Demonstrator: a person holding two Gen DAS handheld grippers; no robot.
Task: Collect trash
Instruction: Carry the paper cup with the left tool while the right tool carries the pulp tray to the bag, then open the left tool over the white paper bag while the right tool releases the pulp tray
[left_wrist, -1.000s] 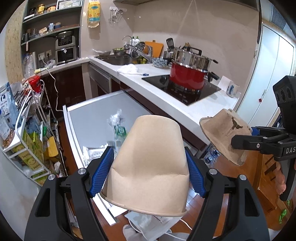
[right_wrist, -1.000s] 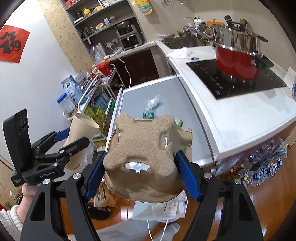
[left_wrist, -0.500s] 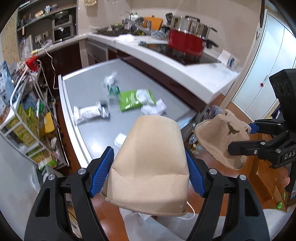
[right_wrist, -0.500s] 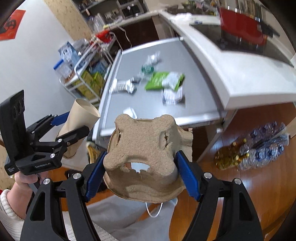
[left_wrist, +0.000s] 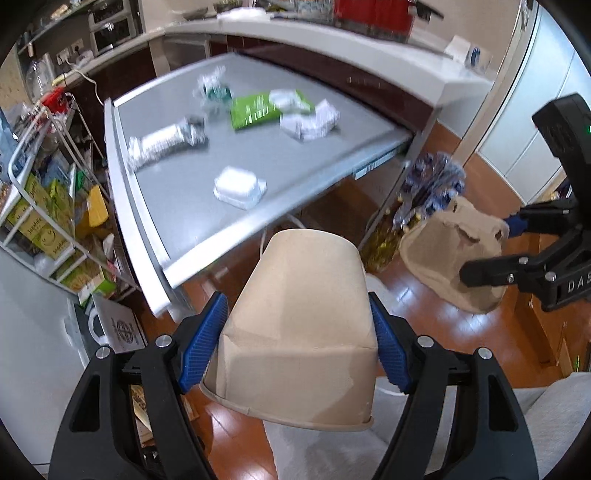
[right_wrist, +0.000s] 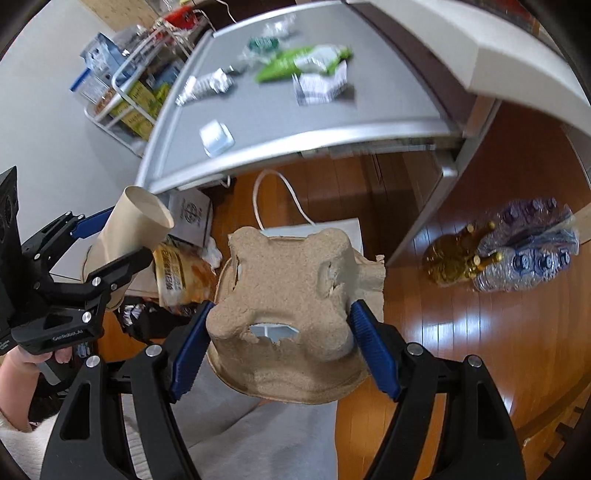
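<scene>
Cup (left_wrist: 299, 321), crushed paper, clamped between left gripper (left_wrist: 295, 347) fingers, pulp tray (right_wrist: 291, 314) likewise in right gripper (right_wrist: 280, 347); white bag (right_wrist: 314, 230) lies on floor directly below both.

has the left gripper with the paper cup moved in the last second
Yes. The left gripper, shut on the paper cup, has tilted down: the red pot has slid to the top edge and the grey table now fills the left wrist view.

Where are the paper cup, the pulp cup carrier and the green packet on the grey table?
paper cup (left_wrist: 299, 310), left wrist view, on its side wall.
pulp cup carrier (right_wrist: 288, 288), right wrist view, on its moulded underside.
green packet (left_wrist: 253, 110), left wrist view, on its printed face.
</scene>
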